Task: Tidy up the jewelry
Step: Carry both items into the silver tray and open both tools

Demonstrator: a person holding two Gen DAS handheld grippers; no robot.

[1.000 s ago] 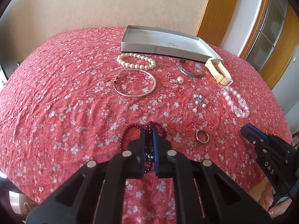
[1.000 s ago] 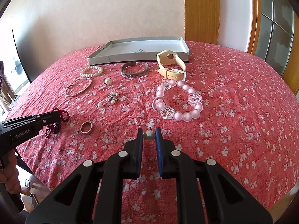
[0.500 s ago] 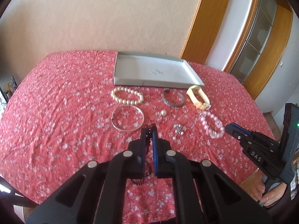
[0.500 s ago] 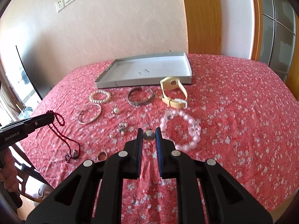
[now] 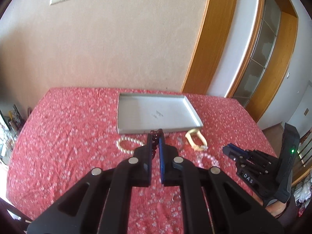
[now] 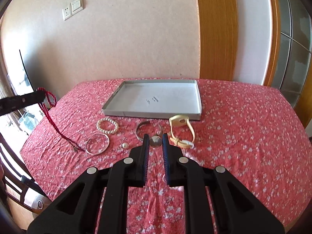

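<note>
The red bead necklace (image 6: 51,115), pinched by the left tool (image 5: 155,136) and raised over the worktop (image 6: 243,128) with its end near the bangle (image 6: 97,144), could be snagged there, while the right tool (image 6: 155,139) is clamped on a small round piece (image 6: 155,142).

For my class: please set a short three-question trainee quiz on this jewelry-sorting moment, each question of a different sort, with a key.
1. True or false: the grey tray already holds a bracelet.
2. What does the left gripper hold? A) dark red bead necklace B) cream watch C) pearl bracelet
3. Fill in: the right gripper is shut on a small round ____ piece.

Key: 1 false, nothing lies in it. 2 A, pinched in the jaws, hanging to the cloth. 3 silvery.
</note>
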